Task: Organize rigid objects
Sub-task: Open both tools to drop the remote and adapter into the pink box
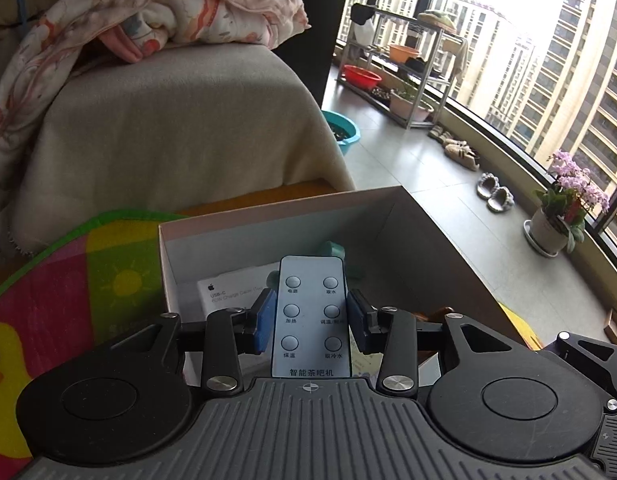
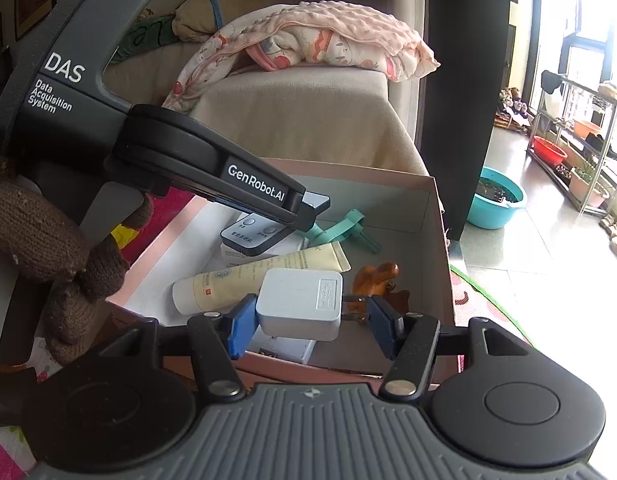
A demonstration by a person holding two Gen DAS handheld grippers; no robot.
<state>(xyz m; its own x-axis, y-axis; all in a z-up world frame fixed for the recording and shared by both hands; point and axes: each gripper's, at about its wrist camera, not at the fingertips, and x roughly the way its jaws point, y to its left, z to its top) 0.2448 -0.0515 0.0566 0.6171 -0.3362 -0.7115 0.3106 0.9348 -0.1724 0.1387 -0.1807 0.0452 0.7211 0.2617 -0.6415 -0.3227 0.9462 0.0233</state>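
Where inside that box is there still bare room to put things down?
Bare floor shows along the box's right wall, beyond the wooden figurine, and in the far corner behind the teal clip. The left and middle are crowded: cream tube, white carton.

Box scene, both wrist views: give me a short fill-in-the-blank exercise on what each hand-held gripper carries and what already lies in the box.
1. The left hand-held gripper grips a flat six-button ____ by its long edges.
2. The right hand-held gripper carries a white plug-in ____ with metal prongs.
3. Both items hang above the open cardboard ____.
4. Inside, a cream tube lies beside a ____-coloured clip.

Missing words: remote control; charger; box; mint green
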